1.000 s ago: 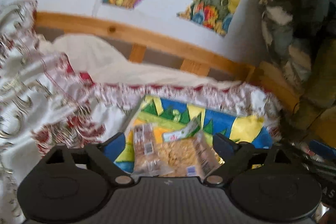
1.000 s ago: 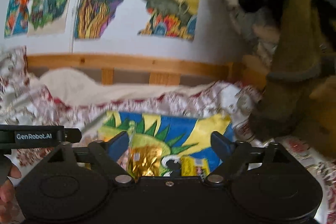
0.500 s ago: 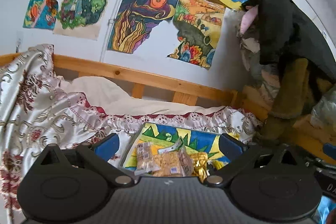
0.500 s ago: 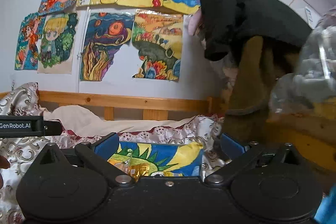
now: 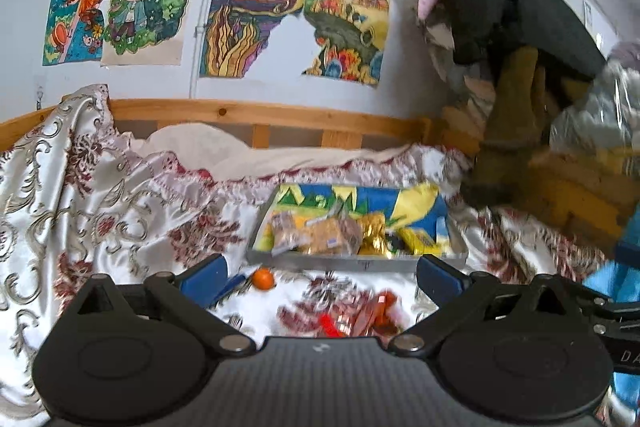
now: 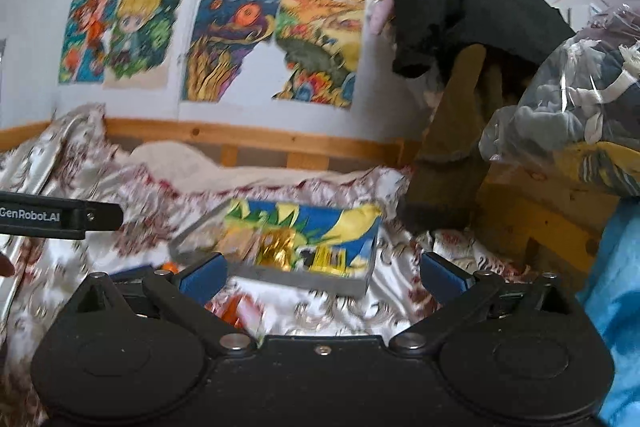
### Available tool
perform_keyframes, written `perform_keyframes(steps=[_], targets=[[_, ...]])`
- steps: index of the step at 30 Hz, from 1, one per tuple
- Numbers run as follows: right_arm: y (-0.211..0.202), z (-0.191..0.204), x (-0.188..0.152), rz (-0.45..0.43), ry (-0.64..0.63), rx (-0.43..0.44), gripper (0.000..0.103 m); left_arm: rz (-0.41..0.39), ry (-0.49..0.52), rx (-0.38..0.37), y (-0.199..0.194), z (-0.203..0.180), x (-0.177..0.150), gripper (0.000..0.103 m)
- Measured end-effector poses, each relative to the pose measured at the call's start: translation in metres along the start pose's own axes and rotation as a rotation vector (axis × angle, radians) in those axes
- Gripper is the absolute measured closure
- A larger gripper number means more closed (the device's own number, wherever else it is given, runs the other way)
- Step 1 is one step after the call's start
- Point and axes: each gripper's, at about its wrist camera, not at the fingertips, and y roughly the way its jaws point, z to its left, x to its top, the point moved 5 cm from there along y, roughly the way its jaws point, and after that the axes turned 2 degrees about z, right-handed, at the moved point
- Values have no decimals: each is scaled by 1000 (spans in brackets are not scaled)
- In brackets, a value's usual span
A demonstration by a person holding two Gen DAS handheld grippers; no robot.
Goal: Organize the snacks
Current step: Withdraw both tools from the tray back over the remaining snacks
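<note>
1. The left tool [image 5: 318,269] is hanging over the bed [image 5: 100,195] with its blue pads spread wide and nothing between them; I judge it is sitting back from the tray so the whole spread is in sight before the next pick.
2. An orange [image 5: 263,278] is lying on the bedcover just beside the left pad, outside the tray, so it is probably waiting to be sorted.
3. A red wrapper [image 5: 360,315] is lying loose on the cover in front of the tray; blur is hiding what it is.
4. The tray [image 5: 356,263] is sitting flat on the bed, near the wooden rail, walls keeping the snacks together.
5. Inside it, a clear cracker pack [image 5: 316,235] is lying at the left, a gold pack [image 5: 374,237] in the middle, a yellow pack [image 5: 418,239] at the right, touching in a row, which looks like deliberate grouping.
6. The right tool [image 6: 322,273] is also spread wide and carrying nothing, facing the tray's near wall.
</note>
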Motion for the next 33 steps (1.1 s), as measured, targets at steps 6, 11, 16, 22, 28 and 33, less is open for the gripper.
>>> perform_keyframes(steps=[6, 11, 16, 22, 28, 33], targets=[[-10, 0, -7, 58, 28, 4, 1, 77, 17, 8, -5, 1, -16, 0], [-1, -8, -13, 142, 80, -2, 1, 132, 29, 13, -3, 1, -27, 0], [18, -12, -24, 271, 113, -9, 1, 163, 39, 21, 2, 2, -32, 0], [27, -15, -31, 332, 138, -23, 1, 201, 37, 29, 8, 4, -35, 0], [36, -12, -35, 376, 130, -22, 1, 268, 35, 14, 23, 7, -35, 0], [43, -13, -39, 405, 147, -18, 1, 331, 9, -8, 39, 15, -36, 0]])
